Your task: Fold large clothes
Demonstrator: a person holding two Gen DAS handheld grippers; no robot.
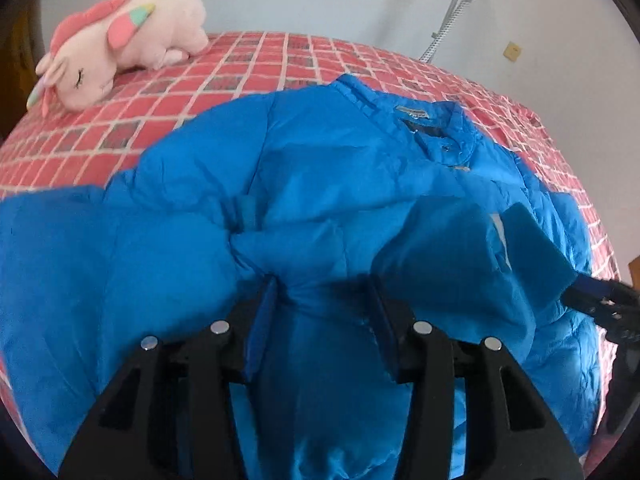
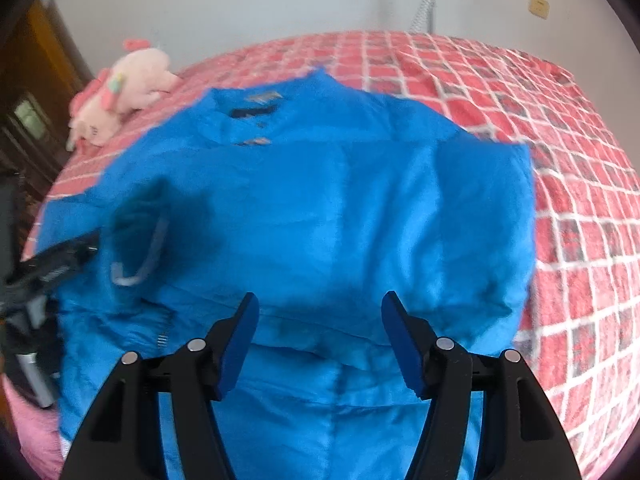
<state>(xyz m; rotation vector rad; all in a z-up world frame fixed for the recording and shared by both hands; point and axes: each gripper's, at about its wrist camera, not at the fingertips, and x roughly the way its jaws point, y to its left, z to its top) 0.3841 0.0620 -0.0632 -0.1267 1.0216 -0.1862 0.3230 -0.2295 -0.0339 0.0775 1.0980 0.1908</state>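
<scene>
A bright blue puffer jacket (image 1: 320,184) lies spread across a bed w/ a red-and-white checked cover (image 1: 248,64), collar toward the far wall, its quilted body rumpled & its lower part filling the near half of both wrist views. The left claw (image 1: 324,292) sits low over the jacket's lower section, jaws parted roughly a sleeve's breadth, w/ a puffed ridge of blue fabric rising between them; whether the pads actually pinch it, can't tell. The right claw (image 2: 318,308) hovers above the jacket's front near the hem, jaws wide apart, nothing held. In the left view the right claw shows at the far right edge, a blue pad lying over a raised fold of the jacket. A pink plush unicorn (image 1: 120,36) rests on the bed's far left corner, well apart from the garment. A pale wall (image 2: 240,8) stands behind the bed. The right view is motion-blurred.
</scene>
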